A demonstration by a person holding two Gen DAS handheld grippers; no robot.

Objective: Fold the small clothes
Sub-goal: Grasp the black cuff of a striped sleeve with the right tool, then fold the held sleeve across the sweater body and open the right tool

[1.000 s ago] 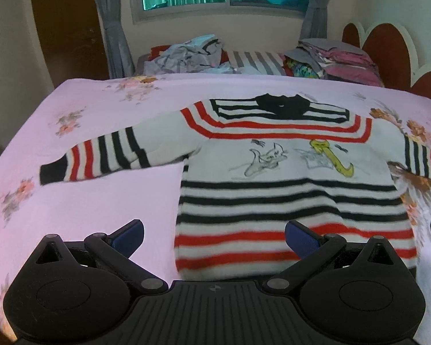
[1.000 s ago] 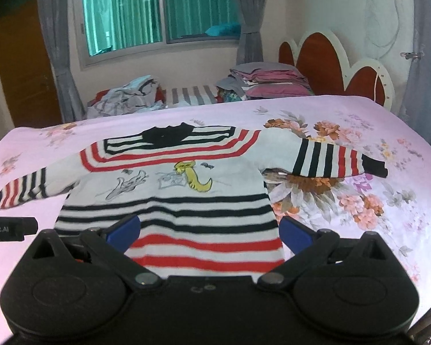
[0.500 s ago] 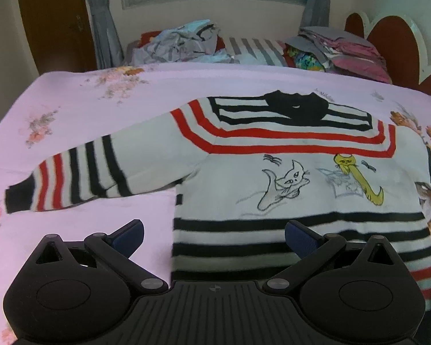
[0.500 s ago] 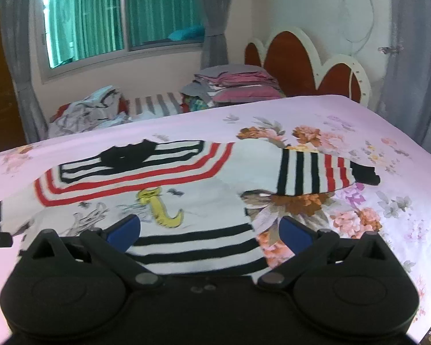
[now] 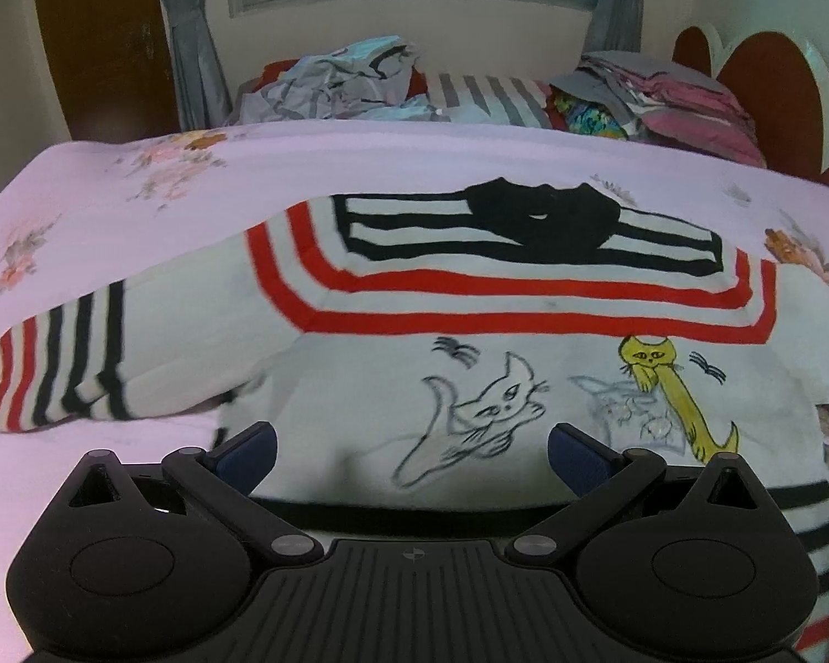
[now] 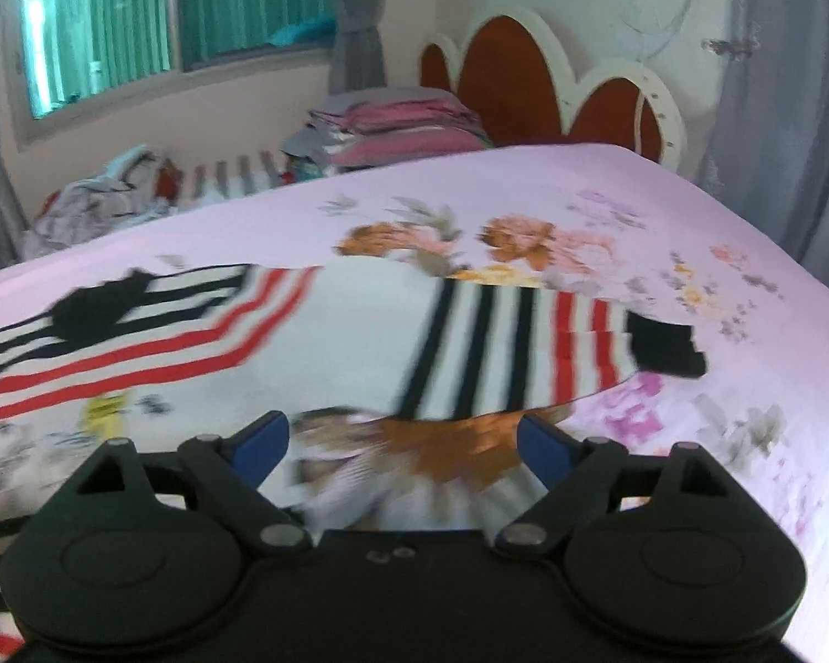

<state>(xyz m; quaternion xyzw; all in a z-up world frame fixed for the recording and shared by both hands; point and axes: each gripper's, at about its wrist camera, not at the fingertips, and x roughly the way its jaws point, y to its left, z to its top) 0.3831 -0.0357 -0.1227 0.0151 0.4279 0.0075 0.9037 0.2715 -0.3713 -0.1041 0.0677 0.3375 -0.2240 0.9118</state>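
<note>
Left wrist view: my left hand-held gripper (image 5: 412, 450) wide, empty.
Right hand-held gripper (image 6: 403, 450): closing, nothing between.
Sweater (image 5: 470, 331): flat mid-bed, unfolded.

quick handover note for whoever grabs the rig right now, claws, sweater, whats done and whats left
Left claw: open, empty, over the sweater's chest by the cat drawings.
Right claw: jaws closing, nothing gripped yet, aimed toward the right sleeve.
Sweater lies flat, front up, on the pink bedsheet, both sleeves spread out.
Done: laid out only, no fold yet.
Left: fold sleeves in, then the body.
</note>
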